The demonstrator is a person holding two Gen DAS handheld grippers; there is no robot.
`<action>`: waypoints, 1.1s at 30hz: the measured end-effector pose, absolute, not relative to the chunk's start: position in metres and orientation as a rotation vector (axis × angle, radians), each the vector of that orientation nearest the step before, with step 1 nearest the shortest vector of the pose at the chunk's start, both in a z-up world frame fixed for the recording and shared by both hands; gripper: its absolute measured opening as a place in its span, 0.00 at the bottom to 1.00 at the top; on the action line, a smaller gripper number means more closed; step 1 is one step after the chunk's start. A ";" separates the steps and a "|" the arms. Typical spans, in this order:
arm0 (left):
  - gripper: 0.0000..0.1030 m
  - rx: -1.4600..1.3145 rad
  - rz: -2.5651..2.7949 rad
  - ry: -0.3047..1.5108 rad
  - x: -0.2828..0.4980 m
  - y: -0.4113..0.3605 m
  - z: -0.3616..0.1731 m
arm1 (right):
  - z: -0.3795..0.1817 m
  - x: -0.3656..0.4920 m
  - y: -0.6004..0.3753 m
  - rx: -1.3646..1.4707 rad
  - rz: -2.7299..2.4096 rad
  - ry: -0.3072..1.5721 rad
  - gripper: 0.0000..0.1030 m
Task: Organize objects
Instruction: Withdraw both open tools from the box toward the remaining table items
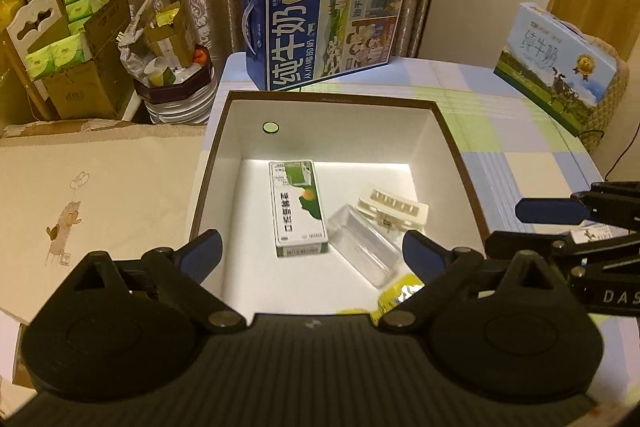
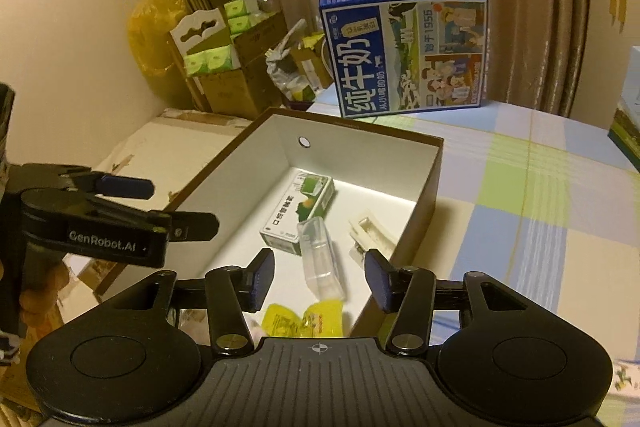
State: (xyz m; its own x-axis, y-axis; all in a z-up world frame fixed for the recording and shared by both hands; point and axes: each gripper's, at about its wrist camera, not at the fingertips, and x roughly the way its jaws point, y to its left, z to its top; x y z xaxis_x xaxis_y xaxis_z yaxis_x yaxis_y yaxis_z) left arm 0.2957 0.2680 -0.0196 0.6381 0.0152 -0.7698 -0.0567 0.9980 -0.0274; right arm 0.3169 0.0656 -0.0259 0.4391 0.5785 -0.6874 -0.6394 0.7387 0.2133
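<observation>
An open box (image 1: 452,147), brown outside and white inside, stands on the checked tablecloth. In it lie a green-and-white carton (image 1: 298,207), a clear plastic case (image 1: 364,247), a white hair clip (image 1: 394,209) and a yellow packet (image 1: 396,293). My left gripper (image 1: 312,251) hovers open over the box's near end with nothing between its pads. My right gripper (image 2: 320,279) is also open above the near edge of the box (image 2: 436,163), with the clear case (image 2: 320,259) lying loose below it. The right gripper (image 1: 536,227) holds nothing.
A large blue milk case (image 1: 324,23) stands behind the box, and a pale milk case (image 1: 556,63) sits at the table's right edge. Cardboard boxes of tissue packs (image 1: 72,47) and a full bin (image 1: 172,67) crowd the far left. A beige flat surface (image 1: 100,195) lies left.
</observation>
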 end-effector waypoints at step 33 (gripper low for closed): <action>0.99 -0.085 0.118 0.875 0.185 0.201 0.003 | -0.002 0.235 -0.012 -0.034 0.793 0.807 0.54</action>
